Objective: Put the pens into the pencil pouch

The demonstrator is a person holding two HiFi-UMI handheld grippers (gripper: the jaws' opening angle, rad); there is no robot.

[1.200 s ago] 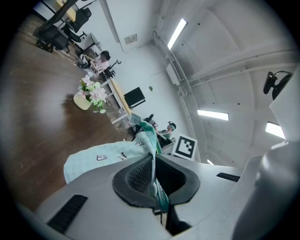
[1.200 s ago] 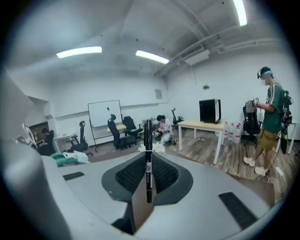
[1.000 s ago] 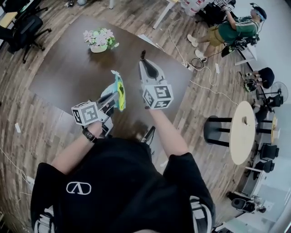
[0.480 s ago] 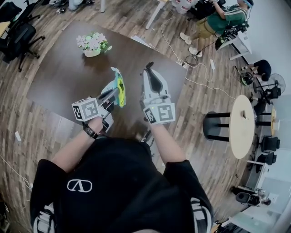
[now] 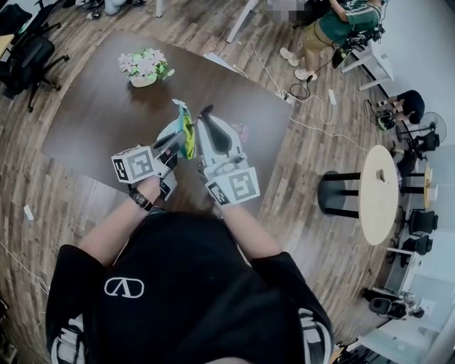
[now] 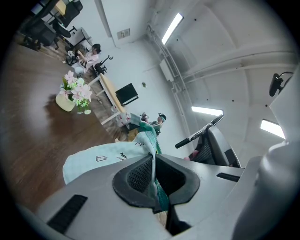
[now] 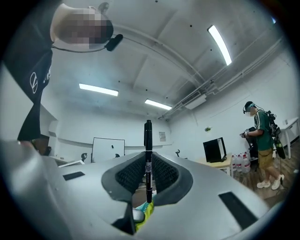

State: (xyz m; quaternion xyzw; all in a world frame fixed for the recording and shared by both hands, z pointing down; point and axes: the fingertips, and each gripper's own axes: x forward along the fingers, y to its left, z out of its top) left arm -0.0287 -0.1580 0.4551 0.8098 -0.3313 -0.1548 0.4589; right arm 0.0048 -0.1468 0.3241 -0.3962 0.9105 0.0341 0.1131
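Observation:
My left gripper (image 5: 175,143) is shut on the edge of a pale mint pencil pouch (image 5: 184,131) with a yellow-green lining, held above the dark table. In the left gripper view the pouch (image 6: 98,160) hangs out to the left of that gripper (image 6: 153,177), its fabric pinched between the pads. My right gripper (image 5: 205,119) sits just right of the pouch, shut on a black pen (image 5: 207,111). In the right gripper view the pen (image 7: 148,154) stands upright between the pads of the right gripper (image 7: 148,177), with the pouch's rim (image 7: 143,213) just below. The pen (image 6: 199,134) also shows in the left gripper view.
A pot of pink and white flowers (image 5: 146,65) stands at the far side of the brown table (image 5: 99,114). Office chairs (image 5: 28,50) are at the far left, a round table (image 5: 380,206) at the right, and a person in a green shirt (image 5: 345,20) stands beyond.
My right gripper has swung left with the pen, from out over the table to right beside the pouch. The left gripper and pouch have stayed put.

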